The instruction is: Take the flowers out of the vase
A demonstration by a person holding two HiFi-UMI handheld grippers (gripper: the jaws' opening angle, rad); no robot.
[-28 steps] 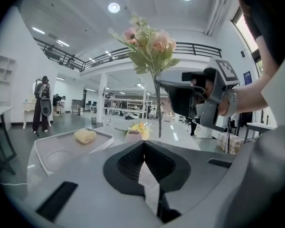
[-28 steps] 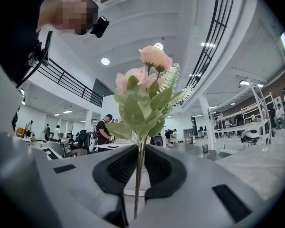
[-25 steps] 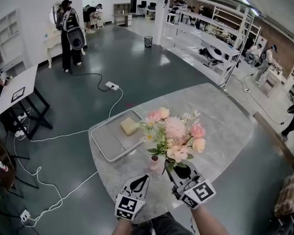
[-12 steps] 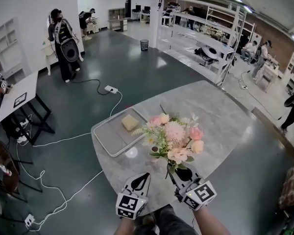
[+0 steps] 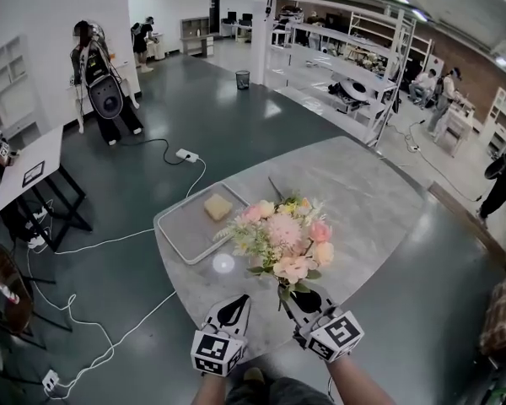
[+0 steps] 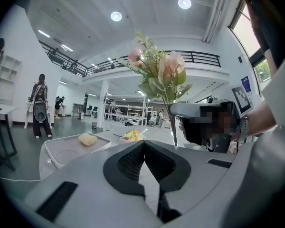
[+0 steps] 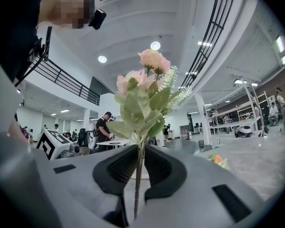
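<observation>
My right gripper (image 5: 288, 294) (image 7: 140, 175) is shut on the thin stem of a flower sprig (image 7: 143, 96) with pink blooms and green leaves, held upright and level. In the head view a bunch of pink and cream flowers (image 5: 282, 236) stands just beyond that gripper over the marble table (image 5: 367, 197); I cannot tell held blooms from those in the vase. In the left gripper view a small pink vase (image 6: 126, 138) with yellow flowers rests on the table, left of the held sprig (image 6: 157, 75). My left gripper (image 5: 234, 304) (image 6: 143, 150) is shut and empty, beside the right one.
A grey tray (image 5: 179, 233) with a yellow sponge (image 5: 218, 207) lies on the table's left part. White cables (image 5: 110, 243) and a power strip run over the floor. A person with a backpack (image 5: 97, 78) stands far left, near a white desk (image 5: 29, 171).
The pink vase seen under the blooms a second ago is now hidden. My right gripper has shifted sideways with the stem, and the left gripper has moved a little and risen.
</observation>
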